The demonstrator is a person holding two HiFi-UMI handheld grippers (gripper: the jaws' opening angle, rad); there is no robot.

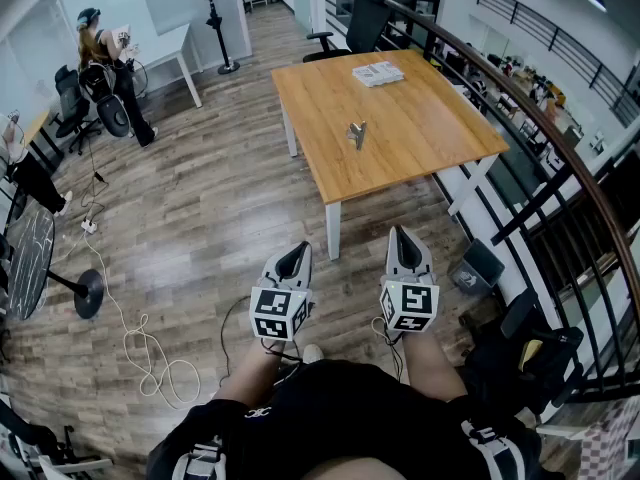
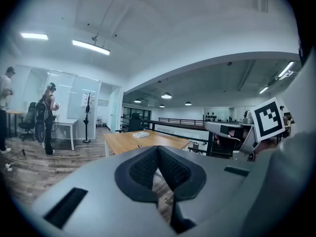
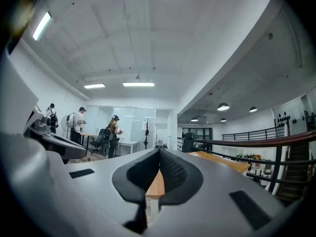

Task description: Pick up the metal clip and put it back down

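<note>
The metal clip (image 1: pixel 357 133) lies near the middle of the wooden table (image 1: pixel 420 138), well ahead of both grippers. My left gripper (image 1: pixel 298 251) and right gripper (image 1: pixel 402 234) are held side by side close to my body, over the wood floor short of the table's near corner. Both are shut with nothing between the jaws. In the left gripper view the left gripper (image 2: pixel 158 148) has its pads closed together and the table (image 2: pixel 129 141) lies beyond. In the right gripper view the right gripper (image 3: pixel 159 152) is closed too, with the table (image 3: pixel 219 160) at the right.
A stack of papers (image 1: pixel 378 72) lies at the table's far side, with an office chair (image 1: pixel 358 20) behind it. A railing (image 1: pixel 530 128) runs along the right, with a bin (image 1: pixel 478 266) beside it. A cable (image 1: pixel 150 353) and a fan stand (image 1: pixel 85 290) are on the left floor. A person (image 1: pixel 100 58) stands far left.
</note>
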